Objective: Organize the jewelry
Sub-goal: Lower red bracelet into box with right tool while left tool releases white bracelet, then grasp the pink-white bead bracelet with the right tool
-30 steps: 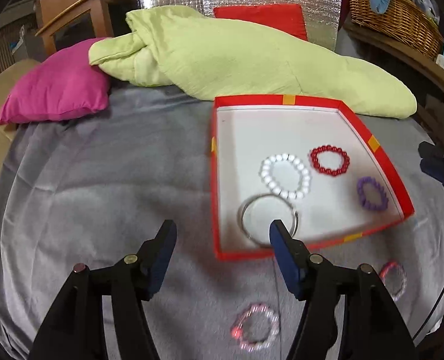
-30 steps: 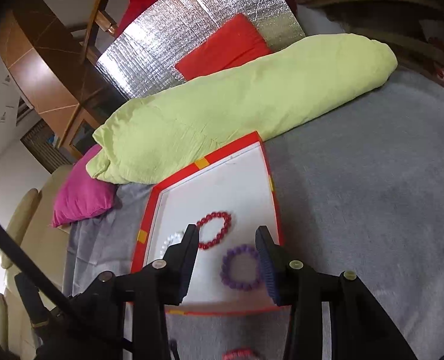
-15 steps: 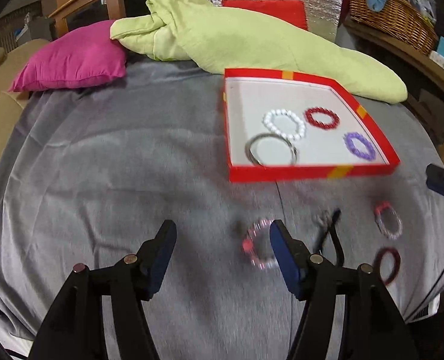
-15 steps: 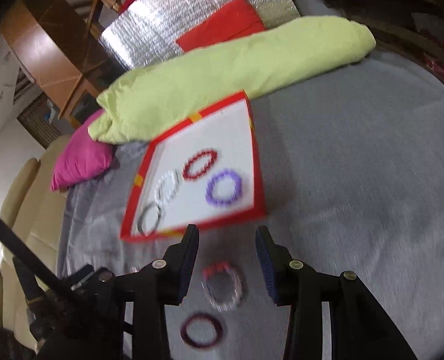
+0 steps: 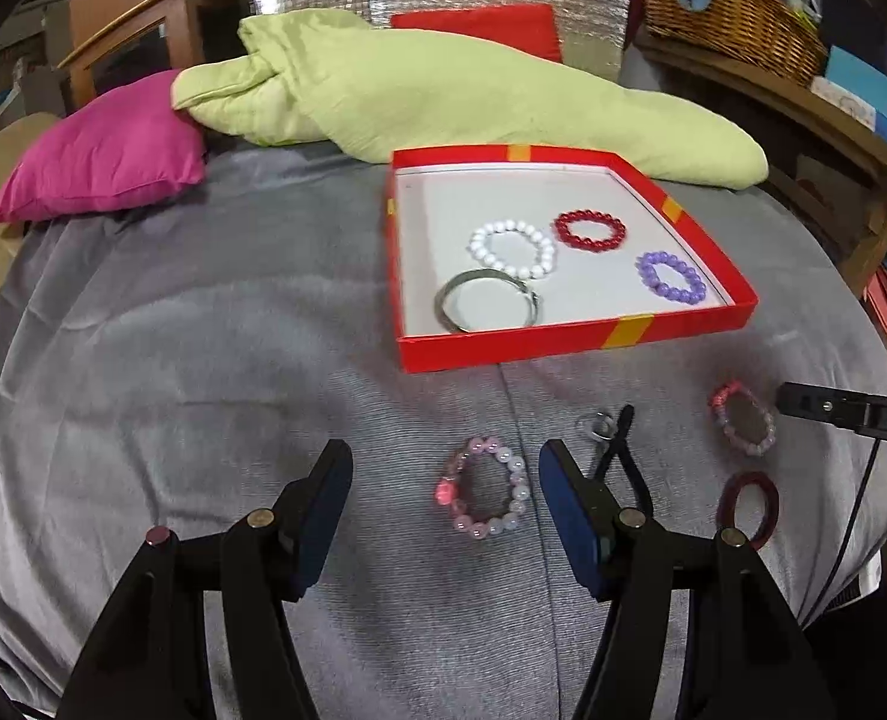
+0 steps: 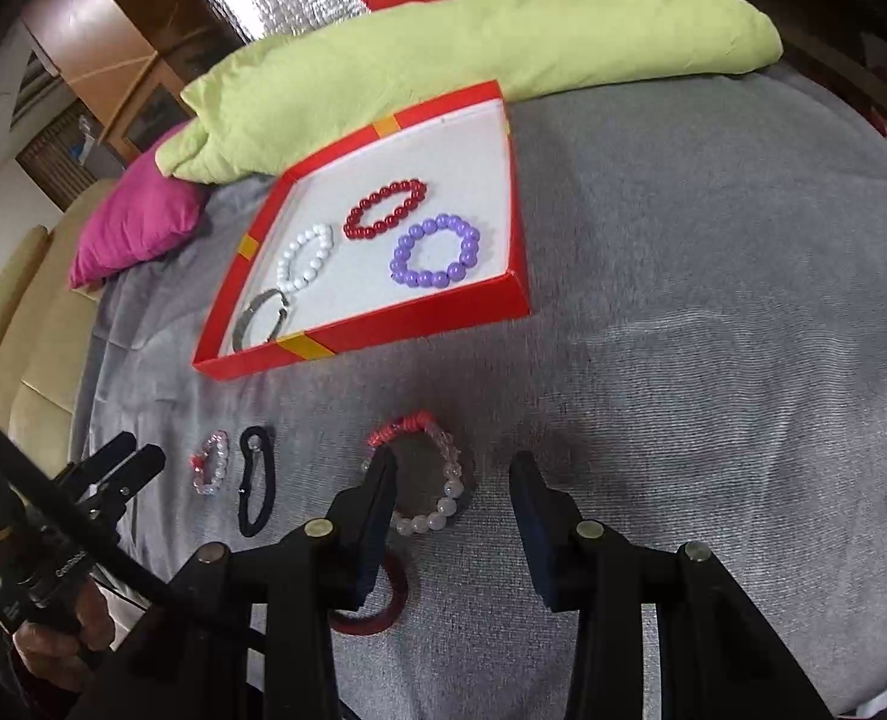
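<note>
A red tray (image 5: 569, 345) (image 6: 371, 330) on the grey cover holds a white bead bracelet (image 5: 512, 249), a red one (image 5: 590, 230), a purple one (image 5: 671, 277) and a silver bangle (image 5: 488, 307). In front of it lie a pale pink bead bracelet (image 5: 485, 495) (image 6: 209, 463), a black hair tie with a ring (image 5: 614, 444) (image 6: 256, 489), a pink-and-clear bracelet (image 5: 743, 419) (image 6: 428, 474) and a dark red ring (image 5: 749, 507) (image 6: 377, 597). My left gripper (image 5: 443, 495) is open around the pale pink bracelet, above it. My right gripper (image 6: 452, 498) is open over the pink-and-clear bracelet.
A green pillow (image 5: 443, 96), a magenta cushion (image 5: 101, 150) and a red cushion (image 5: 479, 24) lie behind the tray. A wicker basket (image 5: 737, 6) stands on a wooden shelf at the right. A beige sofa (image 6: 17, 348) is at the left.
Both grippers have pulled back from over the tray toward the near edge of the cover. The loose bracelets have come into view between and in front of the fingers.
</note>
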Available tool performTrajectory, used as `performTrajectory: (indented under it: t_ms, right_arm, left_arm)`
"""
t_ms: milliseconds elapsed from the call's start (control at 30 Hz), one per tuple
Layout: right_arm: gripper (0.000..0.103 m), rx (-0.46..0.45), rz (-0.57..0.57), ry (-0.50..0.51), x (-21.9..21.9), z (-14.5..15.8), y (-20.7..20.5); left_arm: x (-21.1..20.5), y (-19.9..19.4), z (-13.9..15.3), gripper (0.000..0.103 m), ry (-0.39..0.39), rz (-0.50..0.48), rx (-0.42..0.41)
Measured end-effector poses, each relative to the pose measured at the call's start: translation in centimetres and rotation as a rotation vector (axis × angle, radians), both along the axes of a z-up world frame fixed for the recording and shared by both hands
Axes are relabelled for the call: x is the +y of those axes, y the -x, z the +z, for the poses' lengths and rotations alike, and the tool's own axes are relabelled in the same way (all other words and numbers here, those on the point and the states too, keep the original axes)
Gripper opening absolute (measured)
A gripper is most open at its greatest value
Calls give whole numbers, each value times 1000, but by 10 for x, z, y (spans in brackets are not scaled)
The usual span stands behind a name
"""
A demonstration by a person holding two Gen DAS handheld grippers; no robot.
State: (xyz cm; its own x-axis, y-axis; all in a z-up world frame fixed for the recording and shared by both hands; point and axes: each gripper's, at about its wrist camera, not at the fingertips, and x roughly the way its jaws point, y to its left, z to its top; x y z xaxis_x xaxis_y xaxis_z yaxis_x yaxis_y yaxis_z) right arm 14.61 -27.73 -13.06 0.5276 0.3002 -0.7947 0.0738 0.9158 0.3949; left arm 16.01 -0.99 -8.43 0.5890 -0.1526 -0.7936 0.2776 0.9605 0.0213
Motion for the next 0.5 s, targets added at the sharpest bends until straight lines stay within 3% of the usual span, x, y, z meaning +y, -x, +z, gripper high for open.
performTrajectory:
  t_ms: [167, 300, 500]
  right_arm:
    - [39, 32, 33, 55, 14, -8, -7]
    - [11, 8, 59, 174, 26, -12, -9]
    - [8, -58, 44, 228, 29, -4, -9]
  left_arm:
    - [-12, 2, -1, 66, -26, -49, -3]
    - [-17, 3, -1, 66, -27, -77, -2]
    - [-27, 3, -2, 66, 6, -118, 13]
